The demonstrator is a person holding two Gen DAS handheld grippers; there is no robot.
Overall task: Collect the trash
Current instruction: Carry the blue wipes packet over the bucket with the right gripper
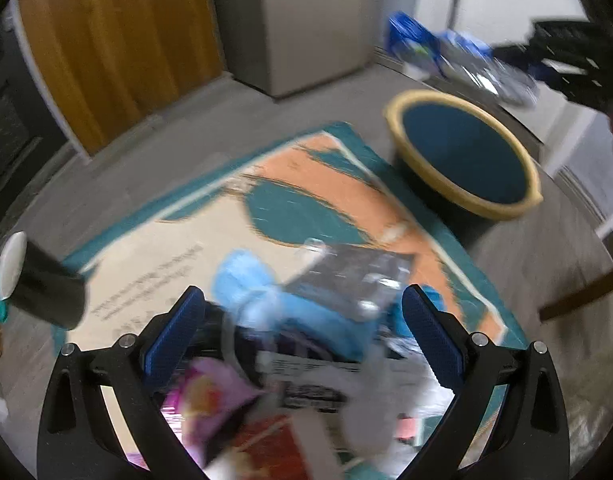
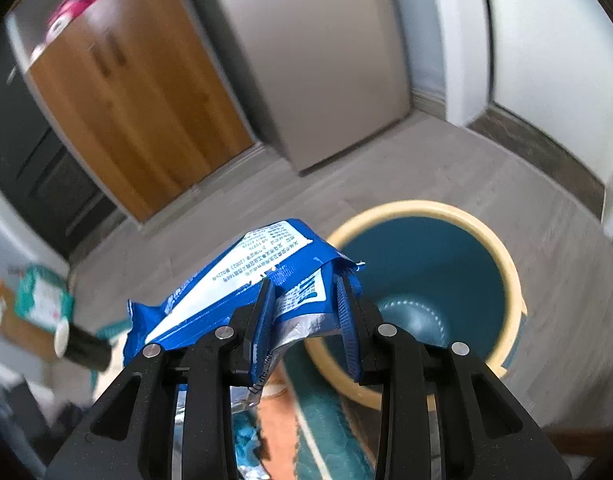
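A crumpled blue-and-white snack wrapper (image 2: 242, 280) with a silvery inside is sitting pinched between the blue pads of the right gripper (image 2: 306, 320), its printed end sticking out past the fingertips and up to the left. It is hanging clear of the floor, just left of the round bin (image 2: 506, 264) — cream rim, dark teal inside — whose open mouth is showing nothing but its own bottom in this view. The bin is standing on the grey floor at the edge of a teal, orange and cream rug (image 2: 314, 432).

In the left wrist view the left gripper (image 1: 302, 320) is standing wide, with nothing clamped between its blue pads (image 1: 174, 328). Below it a blurred heap of litter is lying on the rug (image 1: 210, 216): a light blue packet (image 1: 250, 280), a dark foil wrapper (image 1: 354, 276), a pink wrapper (image 1: 210, 396) and something red (image 1: 274, 448). The same bin (image 1: 402, 108) is sitting beyond the heap, up and to the right. A black cylinder with a white cap (image 1: 46, 284) is lying at the rug's left edge — also seen at the lower left in the right view.

Behind all this, a wooden door (image 1: 118, 40) and a grey cabinet (image 1: 298, 20) are lining the far wall.
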